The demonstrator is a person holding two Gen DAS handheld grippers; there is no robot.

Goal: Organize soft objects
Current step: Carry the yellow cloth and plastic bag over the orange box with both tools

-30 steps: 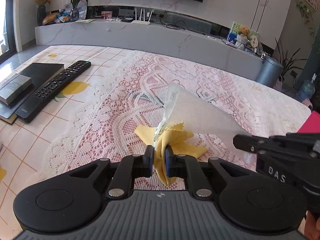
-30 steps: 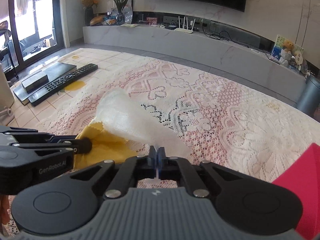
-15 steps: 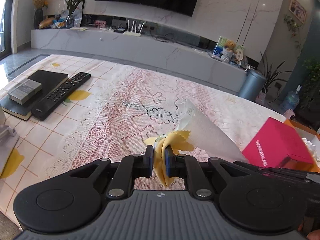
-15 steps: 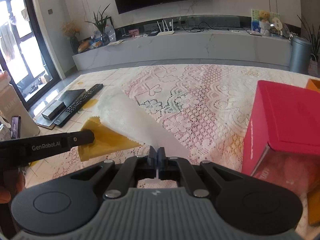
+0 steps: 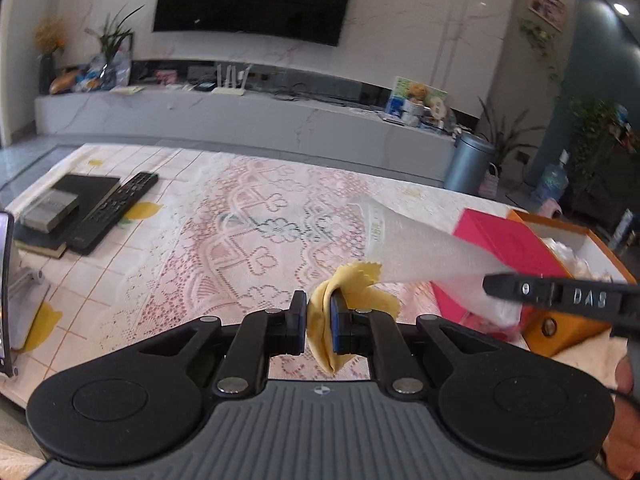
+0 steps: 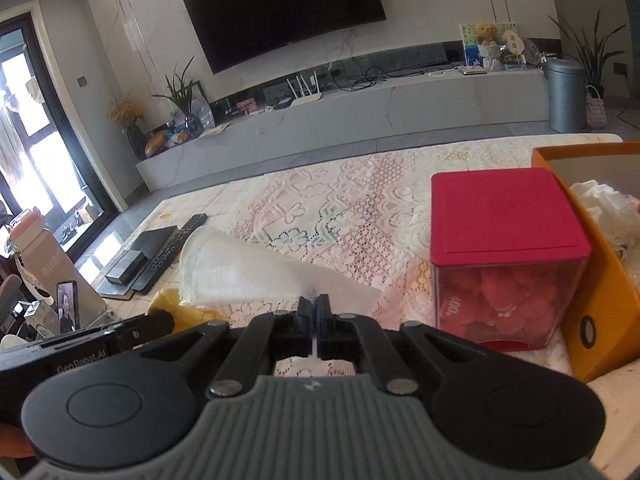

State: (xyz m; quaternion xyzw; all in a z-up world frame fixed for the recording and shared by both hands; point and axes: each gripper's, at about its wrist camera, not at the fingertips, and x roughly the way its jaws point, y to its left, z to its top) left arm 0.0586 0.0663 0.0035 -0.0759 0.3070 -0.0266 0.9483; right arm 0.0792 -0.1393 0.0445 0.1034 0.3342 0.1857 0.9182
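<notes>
My left gripper (image 5: 319,316) is shut on a yellow cloth (image 5: 352,292) with zigzag edges, held above the lace tablecloth (image 5: 248,232). My right gripper (image 6: 315,312) is shut on a corner of a white gauzy cloth (image 6: 240,272), which stretches toward the left gripper; it also shows in the left wrist view (image 5: 420,252). The yellow cloth (image 6: 180,312) shows bunched at the left gripper's tip in the right wrist view. Both cloths hang lifted off the table.
A red-lidded clear box (image 6: 504,256) with pink items stands at the right, beside an orange box (image 6: 600,304) holding white fabric. A remote (image 5: 116,208) and dark books (image 5: 60,208) lie far left. A phone on a stand (image 6: 66,312) stands at the left edge.
Both grippers have risen and shifted right with their cloths. The red box and orange box have come into closer view.
</notes>
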